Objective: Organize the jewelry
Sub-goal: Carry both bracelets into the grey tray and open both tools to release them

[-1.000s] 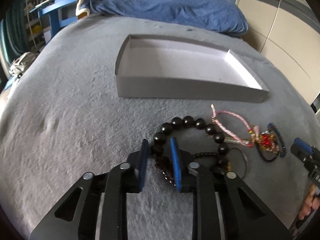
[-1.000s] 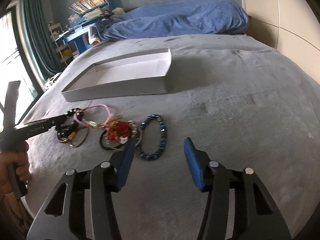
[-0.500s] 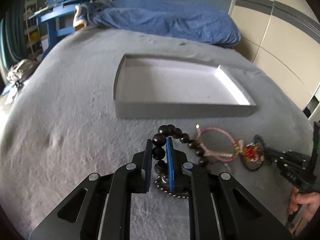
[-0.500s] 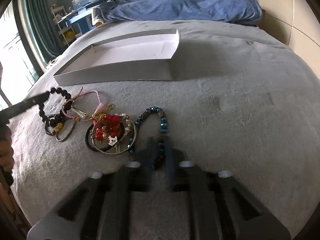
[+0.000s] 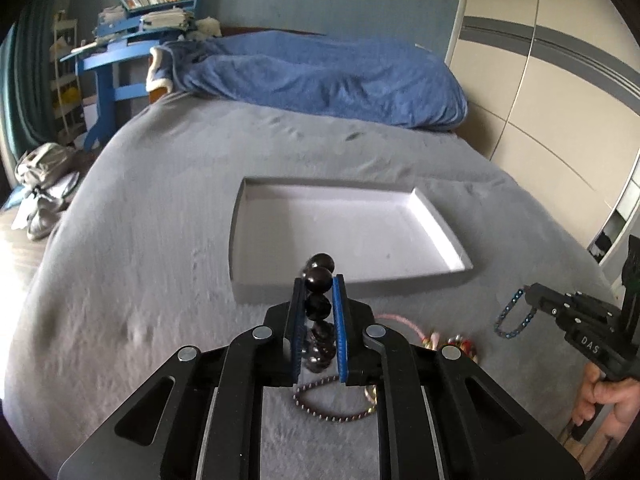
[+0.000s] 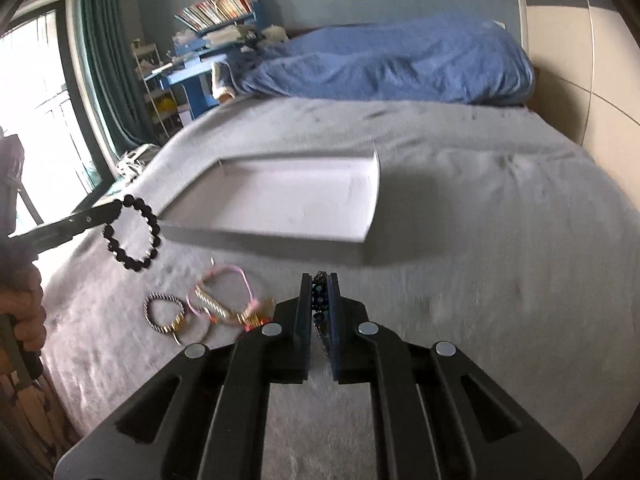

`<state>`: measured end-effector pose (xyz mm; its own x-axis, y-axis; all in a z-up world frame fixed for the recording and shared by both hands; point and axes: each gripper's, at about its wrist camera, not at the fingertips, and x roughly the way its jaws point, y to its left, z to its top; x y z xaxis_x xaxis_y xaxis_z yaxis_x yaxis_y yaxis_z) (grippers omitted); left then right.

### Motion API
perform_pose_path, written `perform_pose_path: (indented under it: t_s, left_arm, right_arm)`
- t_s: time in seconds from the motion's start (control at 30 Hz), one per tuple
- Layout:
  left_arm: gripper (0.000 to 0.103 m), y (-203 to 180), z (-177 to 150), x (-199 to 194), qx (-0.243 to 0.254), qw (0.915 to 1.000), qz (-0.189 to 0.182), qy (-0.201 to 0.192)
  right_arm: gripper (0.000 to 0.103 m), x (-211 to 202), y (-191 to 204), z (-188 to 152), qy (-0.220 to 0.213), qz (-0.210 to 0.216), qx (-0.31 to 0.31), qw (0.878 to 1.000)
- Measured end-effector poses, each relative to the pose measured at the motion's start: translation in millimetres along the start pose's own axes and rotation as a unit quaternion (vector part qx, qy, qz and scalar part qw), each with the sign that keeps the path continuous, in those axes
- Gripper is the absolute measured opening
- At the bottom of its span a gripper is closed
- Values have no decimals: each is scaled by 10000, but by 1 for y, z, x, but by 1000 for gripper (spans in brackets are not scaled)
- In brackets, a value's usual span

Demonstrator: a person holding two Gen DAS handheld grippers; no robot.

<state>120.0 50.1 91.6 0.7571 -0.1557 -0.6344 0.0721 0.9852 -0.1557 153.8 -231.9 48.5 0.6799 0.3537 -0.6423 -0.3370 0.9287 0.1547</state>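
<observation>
My left gripper (image 5: 317,280) is shut on a black bead bracelet (image 5: 319,306) and holds it in the air near the front wall of the shallow white tray (image 5: 440,236); the bracelet hangs from it in the right wrist view (image 6: 134,236). My right gripper (image 6: 320,280) is shut on a dark blue bead bracelet (image 6: 319,300), lifted off the bed; it dangles in the left wrist view (image 5: 514,316). On the grey bed cover lie a pink cord bracelet (image 6: 228,290), a small metal bead bracelet (image 6: 162,312) and red and gold pieces (image 5: 460,344).
The white tray (image 6: 280,236) sits in the middle of the grey bed (image 5: 140,260). A blue duvet (image 5: 320,76) lies at the head of the bed. A blue desk (image 5: 108,76) and a window (image 6: 36,92) stand to the left, wardrobe doors (image 5: 560,80) to the right.
Both grippers closed on their bracelets and lifted them off the bed. The left gripper rose toward the tray with the black beads; the right rose with the blue bracelet.
</observation>
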Motion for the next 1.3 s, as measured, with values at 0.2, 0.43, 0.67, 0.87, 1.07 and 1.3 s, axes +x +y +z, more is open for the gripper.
perform_pose_path:
  t_s: [0.2,0.43,0.67,0.87,1.07,1.3]
  left_arm:
    - [14,-4,29,1,180,9997,37,-160]
    - [14,3,55,19,139,9996,40,-247]
    - [14,12,67,52,173,9998,-41,-130]
    - [14,17,63,89,207,9996,-103,153]
    - [14,14,55,111,342,9986,-157,363]
    - [14,38,36,147,271,9955,261,868]
  right_arm:
    - [7,7,9,29,-101,109,-118,9998]
    - [7,27,30,61,-224,272,-308,9989]
    - [7,67,35,81,-175,320,-362,9987]
    - [7,107,33,85,111,305,-334,9989]
    - [7,129,27,79,320,245,-288,9988]
    - [7,145,12,67,587,-154,-268,9978]
